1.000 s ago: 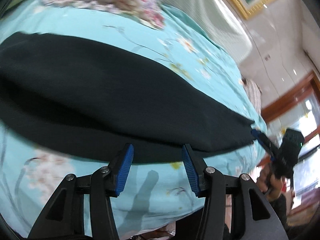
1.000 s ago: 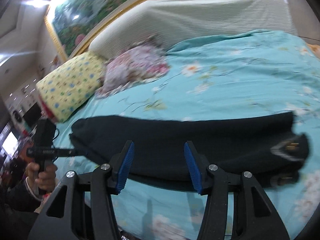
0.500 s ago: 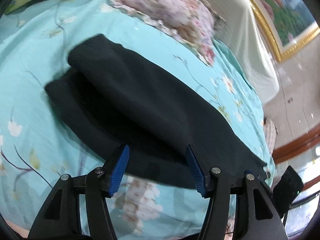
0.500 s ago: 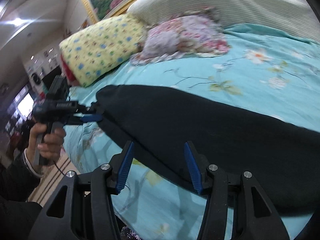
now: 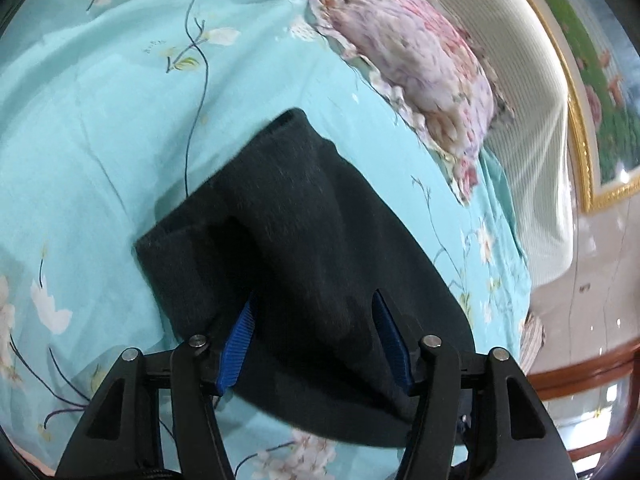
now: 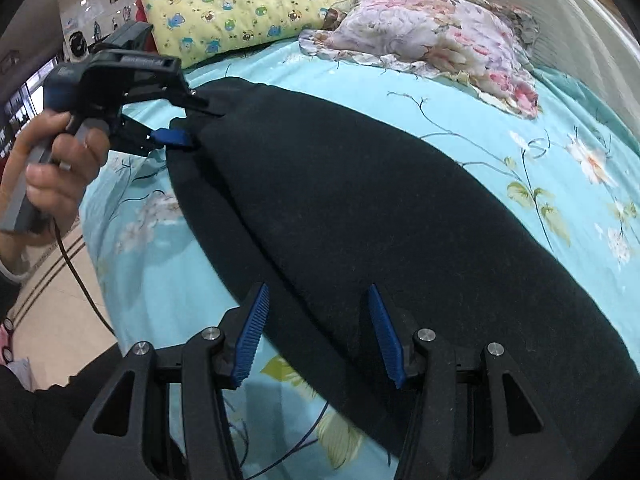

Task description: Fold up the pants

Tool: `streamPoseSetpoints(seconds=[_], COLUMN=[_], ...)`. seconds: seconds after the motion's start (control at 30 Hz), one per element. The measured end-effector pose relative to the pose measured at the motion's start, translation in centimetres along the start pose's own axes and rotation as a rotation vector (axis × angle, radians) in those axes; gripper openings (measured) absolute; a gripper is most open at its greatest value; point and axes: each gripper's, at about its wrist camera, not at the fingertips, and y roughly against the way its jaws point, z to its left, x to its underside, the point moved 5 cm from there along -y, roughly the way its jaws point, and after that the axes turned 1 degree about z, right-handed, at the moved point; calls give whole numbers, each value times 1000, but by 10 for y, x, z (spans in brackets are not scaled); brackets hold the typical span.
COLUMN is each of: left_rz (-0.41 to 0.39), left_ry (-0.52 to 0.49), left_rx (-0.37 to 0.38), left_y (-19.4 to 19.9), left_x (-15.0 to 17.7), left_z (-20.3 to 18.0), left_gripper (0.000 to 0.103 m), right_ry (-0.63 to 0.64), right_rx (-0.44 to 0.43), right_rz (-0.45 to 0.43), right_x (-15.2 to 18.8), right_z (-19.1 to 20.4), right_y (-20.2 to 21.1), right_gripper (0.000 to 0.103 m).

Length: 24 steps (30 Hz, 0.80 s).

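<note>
Black pants (image 5: 304, 240) lie folded lengthwise on the turquoise flowered bedsheet (image 5: 100, 120), one leg on the other. My left gripper (image 5: 316, 332) is open, its blue pads straddling the near edge of the pants by the leg ends. In the right wrist view the pants (image 6: 380, 208) stretch across the bed, and my right gripper (image 6: 316, 328) is open over their near edge. The left gripper (image 6: 188, 120) also shows there at the far leg ends, held in a hand.
A pink flowered pillow (image 5: 416, 52) and a yellow patterned pillow (image 6: 240, 4) lie at the head of the bed by the white headboard (image 5: 532, 140). The bed edge and tiled floor (image 6: 52, 280) are at the left of the right wrist view.
Both grippers have swung toward the leg end of the pants. The left one has come closer over the leg ends; the right has moved left along the near edge. Both stay open.
</note>
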Motion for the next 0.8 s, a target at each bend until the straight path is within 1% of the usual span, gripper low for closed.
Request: streamPoseSetpoints(seconds=[0.03, 0.07, 0.1, 0.13, 0.17, 0.23, 0.4, 0.5, 0.57, 0.63, 0.7, 0.8], left_rz=[-7, -13, -17, -12, -13, -31, -60, -58, -53, -49, -40, -47], left_ry=[-9, -17, -28, -37, -40, -56, -116, -139, -148, -156, -145, -137], left_rx=[-23, -36, -44, -41, -36, -36, -20, -23, -30, -52, -60, -64], left_y=[0, 1, 1, 2, 3, 12, 39, 49, 50, 48, 45, 45], left_x=[-2, -2, -2, -2, -2, 1, 13, 25, 33, 39, 43, 45], left_z=[-1, -1, -2, -3, -4, -5, -16, -15, -11, -6, 1, 8], left_gripper=[48, 35, 25, 10, 10, 8, 7, 7, 6, 6, 6, 6], right_ry=[-1, -7, -18, -38, -53, -72, -66, -48, -42, -40, -43, -48], right_rx=[9, 15, 9, -8, -16, -21, -38, -51, -60, -67, -70, -78], right_rz=[-2, -1, -1, -6, -13, -34, -92, -103, -98, -82, -69, -54], right_x=[-1, -2, -4, -5, -6, -8, -12, -11, -7, -1, 3, 6], right_z=[-2, -4, -7, -10, -12, -15, -10, -5, -3, -1, 1, 4], right_y=[0, 1, 1, 3, 6, 13, 42, 54, 57, 54, 49, 42], right_gripper=[43, 34, 25, 19, 10, 7, 6, 6, 6, 6, 6, 6])
